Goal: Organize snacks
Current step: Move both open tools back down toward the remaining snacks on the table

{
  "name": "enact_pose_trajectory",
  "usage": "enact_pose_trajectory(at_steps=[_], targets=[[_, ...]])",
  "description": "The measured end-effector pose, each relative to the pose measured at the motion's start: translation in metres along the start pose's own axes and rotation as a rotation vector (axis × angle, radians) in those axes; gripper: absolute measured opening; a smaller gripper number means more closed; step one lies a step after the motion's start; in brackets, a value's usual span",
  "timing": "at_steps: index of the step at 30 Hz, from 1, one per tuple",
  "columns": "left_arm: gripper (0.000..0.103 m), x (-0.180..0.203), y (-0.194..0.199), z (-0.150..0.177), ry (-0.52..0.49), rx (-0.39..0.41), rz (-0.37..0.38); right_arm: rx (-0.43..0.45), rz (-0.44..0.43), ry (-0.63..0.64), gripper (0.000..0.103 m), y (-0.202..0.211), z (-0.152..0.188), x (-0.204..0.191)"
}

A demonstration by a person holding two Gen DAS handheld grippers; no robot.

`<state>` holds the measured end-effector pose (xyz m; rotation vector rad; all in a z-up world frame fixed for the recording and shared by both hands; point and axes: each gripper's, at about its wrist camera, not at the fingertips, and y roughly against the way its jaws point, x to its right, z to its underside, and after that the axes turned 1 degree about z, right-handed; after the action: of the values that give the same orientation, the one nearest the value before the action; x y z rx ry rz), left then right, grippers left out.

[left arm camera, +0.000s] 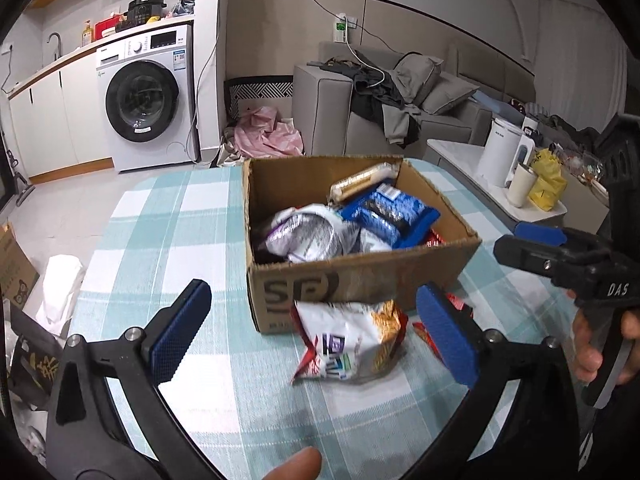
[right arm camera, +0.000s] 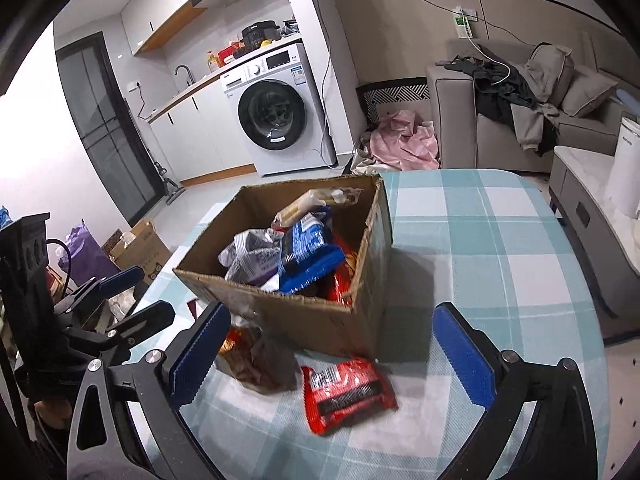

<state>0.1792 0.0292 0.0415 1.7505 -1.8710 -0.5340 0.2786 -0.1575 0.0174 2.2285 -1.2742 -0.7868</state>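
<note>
Snack sorting at a checked table — well under way, not finished. In the open cardboard box: a silver-and-purple bag, a blue packet and a tan roll of biscuits leaning against the far wall, with red wrappers glimpsed beneath. Still outside, just in front of the box: a white-and-orange snack bag on the cloth, framed between the spread blue pads of the left claw, untouched by either. Beside it, in the right wrist view, a red packet lying flat between the wide-open pads of the right claw, also clear of both. Nothing gripped on either side. Judging by the layout, two packets left to lift into the box. Beyond the table, a washing machine and a clothes-strewn sofa.
</note>
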Motion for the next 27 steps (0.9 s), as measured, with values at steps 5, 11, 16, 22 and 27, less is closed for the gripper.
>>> enact_pose_trajectory(at_steps=[5, 11, 16, 22, 27], targets=[[0.102, 0.010, -0.001, 0.012, -0.037, -0.011, -0.009, -0.030, 0.001, -0.003, 0.103, 0.001, 0.012, 0.002], [0.102, 0.017, -0.012, 0.022, -0.038, -0.035, 0.001, -0.071, 0.016, 0.002, 0.103, -0.006, 0.027, 0.006], [0.102, 0.017, -0.024, 0.031, -0.038, -0.056, 0.022, -0.092, 0.036, 0.004, 0.103, -0.013, 0.037, 0.009], [0.102, 0.014, -0.036, 0.038, -0.015, -0.074, 0.035, -0.121, 0.053, 0.010, 0.103, -0.023, 0.045, 0.011], [0.102, 0.014, -0.045, 0.043, -0.008, -0.091, 0.036, -0.140, 0.081, 0.013, 0.103, -0.031, 0.051, 0.015]])
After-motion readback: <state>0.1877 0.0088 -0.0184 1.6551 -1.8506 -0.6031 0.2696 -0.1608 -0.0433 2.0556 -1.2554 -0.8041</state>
